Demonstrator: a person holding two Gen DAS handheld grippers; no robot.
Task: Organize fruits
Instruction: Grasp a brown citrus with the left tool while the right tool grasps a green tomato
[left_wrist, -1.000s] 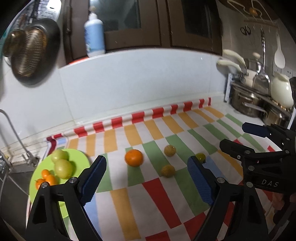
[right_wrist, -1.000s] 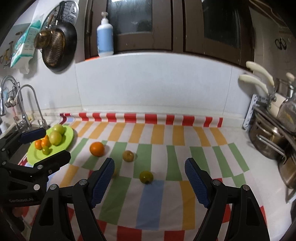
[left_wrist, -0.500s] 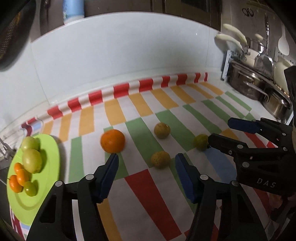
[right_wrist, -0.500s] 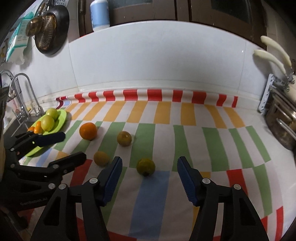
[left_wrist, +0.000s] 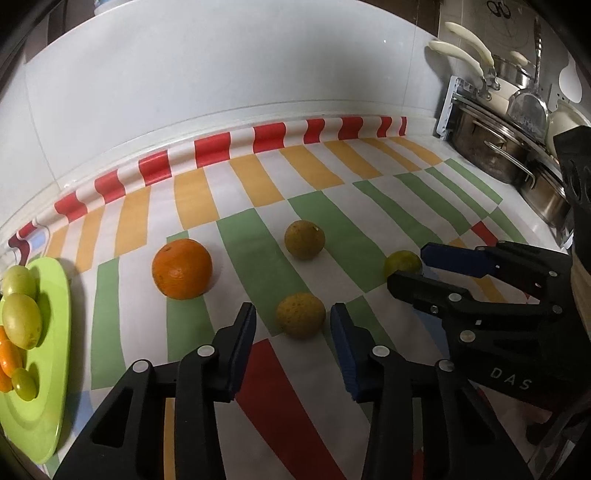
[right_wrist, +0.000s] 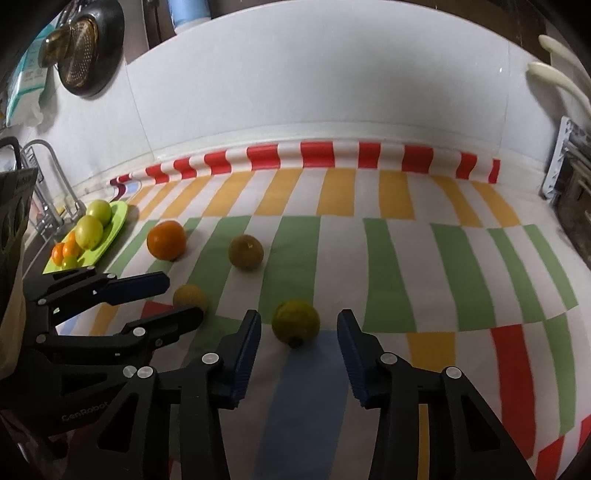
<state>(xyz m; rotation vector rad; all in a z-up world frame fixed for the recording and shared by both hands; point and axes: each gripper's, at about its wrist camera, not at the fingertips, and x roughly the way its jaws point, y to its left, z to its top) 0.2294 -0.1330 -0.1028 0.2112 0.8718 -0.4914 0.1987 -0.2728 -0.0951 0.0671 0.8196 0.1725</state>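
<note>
4 loose fruits lie on the striped cloth over the worktop (left_wrist: 258, 387): a large round orange (left_wrist: 182, 268) at the left, a brownish-yellow round fruit (left_wrist: 304, 239) farther back, a second dull yellow round fruit (left_wrist: 301, 315) nearer, and a yellow-green citrus fruit (right_wrist: 295, 323) to the right. The flat lime-green plate (left_wrist: 44, 406) at the far left edge, beside the sink, already carries about 6 smaller fruits, so by my reckoning the sorting is partly done with 4 pieces left. The left gripper (left_wrist: 293, 341) is closing with the nearer dull yellow fruit between its pads, not yet pressed; the right gripper (right_wrist: 299, 345) is closing likewise around the yellow-green citrus, still apart from it. The 2 grippers work close together, so lifting needs care. Open cloth stretches right toward the steel pots (left_wrist: 491, 147); the white tiled wall (left_wrist: 221, 92) bounds the far side.
</note>
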